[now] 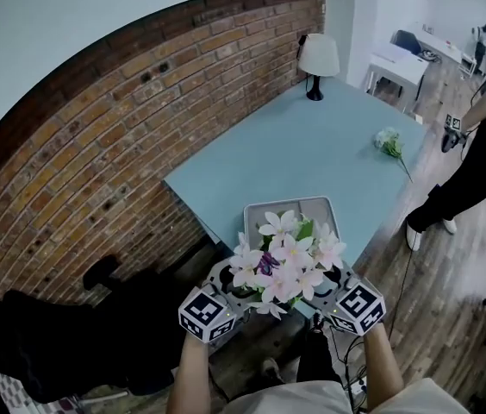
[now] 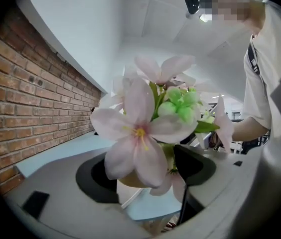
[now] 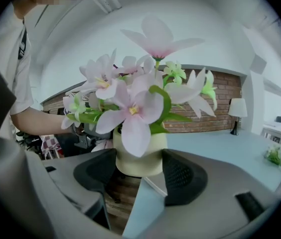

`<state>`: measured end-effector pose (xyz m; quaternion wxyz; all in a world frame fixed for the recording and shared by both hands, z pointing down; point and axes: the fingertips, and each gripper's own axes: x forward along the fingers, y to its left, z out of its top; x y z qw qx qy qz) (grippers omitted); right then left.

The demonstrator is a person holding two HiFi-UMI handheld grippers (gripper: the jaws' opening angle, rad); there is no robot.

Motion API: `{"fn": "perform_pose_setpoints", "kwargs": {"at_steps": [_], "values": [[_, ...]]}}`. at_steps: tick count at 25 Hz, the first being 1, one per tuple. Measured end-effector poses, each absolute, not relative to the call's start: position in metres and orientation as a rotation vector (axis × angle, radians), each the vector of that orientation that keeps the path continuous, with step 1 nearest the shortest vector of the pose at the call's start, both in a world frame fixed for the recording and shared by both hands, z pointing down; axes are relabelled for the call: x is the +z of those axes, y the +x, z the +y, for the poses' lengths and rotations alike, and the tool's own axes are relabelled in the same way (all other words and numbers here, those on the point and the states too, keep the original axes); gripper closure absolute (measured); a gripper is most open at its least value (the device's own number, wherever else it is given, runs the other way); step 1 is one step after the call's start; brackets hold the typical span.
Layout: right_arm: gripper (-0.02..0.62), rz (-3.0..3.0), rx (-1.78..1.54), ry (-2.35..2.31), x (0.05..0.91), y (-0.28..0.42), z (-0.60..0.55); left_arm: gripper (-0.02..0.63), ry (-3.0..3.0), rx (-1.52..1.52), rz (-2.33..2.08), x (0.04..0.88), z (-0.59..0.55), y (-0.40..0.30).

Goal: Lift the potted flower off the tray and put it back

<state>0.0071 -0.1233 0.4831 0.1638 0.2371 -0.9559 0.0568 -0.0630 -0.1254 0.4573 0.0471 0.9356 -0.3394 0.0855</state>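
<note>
The potted flower (image 1: 282,261), pink-white blossoms in a cream pot (image 3: 139,156), hangs in the air just in front of the table's near edge. My left gripper (image 1: 241,290) and right gripper (image 1: 322,287) hold it from either side, each shut on the pot. In the right gripper view both dark pads press the pot's sides around my right gripper (image 3: 139,172). In the left gripper view the petals (image 2: 140,128) hide most of the pot (image 2: 128,180) between the jaws of my left gripper (image 2: 140,178). The grey tray (image 1: 312,207) lies on the table behind the blossoms, partly covered by them.
The pale blue table (image 1: 312,145) carries a lamp (image 1: 318,59) at its far end and a small loose flower sprig (image 1: 389,142) to the right. A brick wall runs along the left. Another person (image 1: 484,145) stands at the right. A dark bag (image 1: 45,335) lies on the floor.
</note>
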Motion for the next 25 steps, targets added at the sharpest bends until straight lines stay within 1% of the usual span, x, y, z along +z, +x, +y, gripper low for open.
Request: {"fn": "perform_pose_setpoints", "kwargs": {"at_steps": [3, 10, 15, 25], "values": [[0.287, -2.732, 0.152, 0.705, 0.488, 0.008, -0.095, 0.239, 2.876, 0.27, -1.031, 0.461, -0.098, -0.062], [0.288, -2.696, 0.138, 0.717, 0.459, 0.009, -0.058, 0.239, 2.871, 0.241, -1.015, 0.434, -0.061, -0.061], [0.287, -2.686, 0.152, 0.746, 0.442, 0.009, -0.042, 0.239, 2.895, 0.229, -0.995, 0.416, -0.047, -0.061], [0.287, -2.666, 0.168, 0.792, 0.443, 0.015, -0.036, 0.239, 2.941, 0.314, -0.95, 0.414, -0.042, -0.053]]}}
